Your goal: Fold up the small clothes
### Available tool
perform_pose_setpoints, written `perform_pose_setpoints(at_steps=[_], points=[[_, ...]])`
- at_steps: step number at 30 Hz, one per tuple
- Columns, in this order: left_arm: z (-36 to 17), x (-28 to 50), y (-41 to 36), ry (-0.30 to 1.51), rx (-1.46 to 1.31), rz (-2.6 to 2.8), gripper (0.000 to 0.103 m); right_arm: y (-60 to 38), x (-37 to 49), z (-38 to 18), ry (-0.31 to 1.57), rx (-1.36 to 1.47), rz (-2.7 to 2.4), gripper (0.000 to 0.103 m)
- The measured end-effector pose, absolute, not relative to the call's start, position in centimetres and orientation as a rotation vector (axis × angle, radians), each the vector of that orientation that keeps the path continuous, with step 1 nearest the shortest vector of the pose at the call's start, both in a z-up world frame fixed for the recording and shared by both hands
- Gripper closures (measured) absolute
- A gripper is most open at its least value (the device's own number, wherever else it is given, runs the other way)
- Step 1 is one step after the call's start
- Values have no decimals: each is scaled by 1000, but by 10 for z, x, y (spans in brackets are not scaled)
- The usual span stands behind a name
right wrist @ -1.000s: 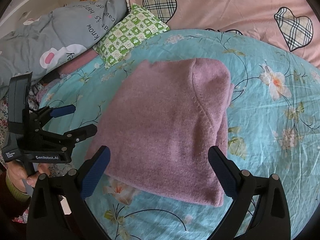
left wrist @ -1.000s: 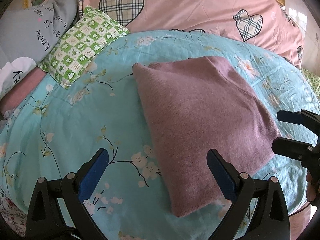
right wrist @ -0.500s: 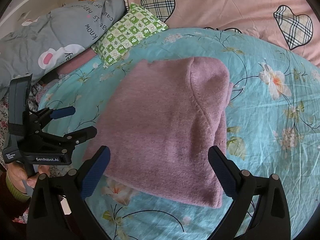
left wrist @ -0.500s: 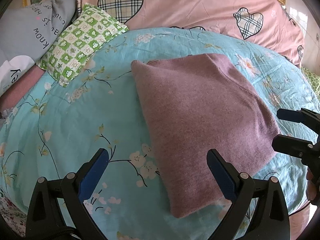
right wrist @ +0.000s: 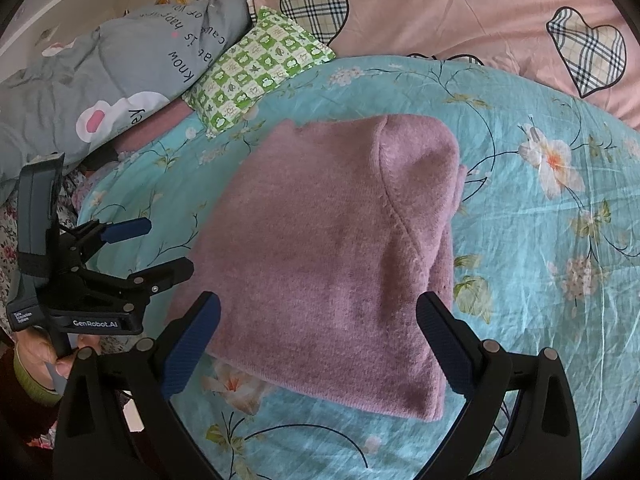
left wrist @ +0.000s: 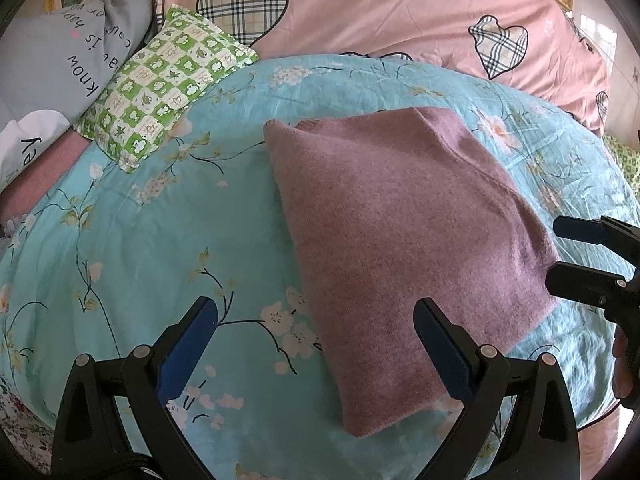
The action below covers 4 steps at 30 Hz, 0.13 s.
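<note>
A mauve knitted sweater (left wrist: pixel 404 236) lies folded into a rectangle on the turquoise floral bedspread (left wrist: pixel 160 248); it also shows in the right wrist view (right wrist: pixel 332 264). My left gripper (left wrist: pixel 316 344) is open and empty, hovering over the sweater's near left edge. My right gripper (right wrist: pixel 320 340) is open and empty above the sweater's near edge. The right gripper shows at the right edge of the left wrist view (left wrist: pixel 576 252), open beside the sweater's right corner. The left gripper shows at the left of the right wrist view (right wrist: pixel 160 248), open beside the sweater's left edge.
A green checked pillow (left wrist: pixel 164 80) lies at the back left beside a grey printed quilt (left wrist: pixel 60 64). A pink quilt with plaid hearts (left wrist: pixel 380 12) runs along the back. The bedspread (right wrist: pixel 560 240) extends to the right of the sweater.
The sweater has stayed put. Both grippers stay open and have drifted only slightly, the views shifting a little.
</note>
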<state>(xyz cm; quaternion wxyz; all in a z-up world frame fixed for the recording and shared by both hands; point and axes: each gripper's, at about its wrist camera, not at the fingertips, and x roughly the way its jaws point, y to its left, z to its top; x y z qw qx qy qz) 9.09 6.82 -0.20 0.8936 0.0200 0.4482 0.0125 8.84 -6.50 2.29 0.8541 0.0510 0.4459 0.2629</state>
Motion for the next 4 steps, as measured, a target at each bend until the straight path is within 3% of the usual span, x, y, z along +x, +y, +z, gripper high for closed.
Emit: perform_pose_setpoints(at_steps=[4], points=[[-3,94,73,936,37,42,4,-67,93,21,945,132,557,5]])
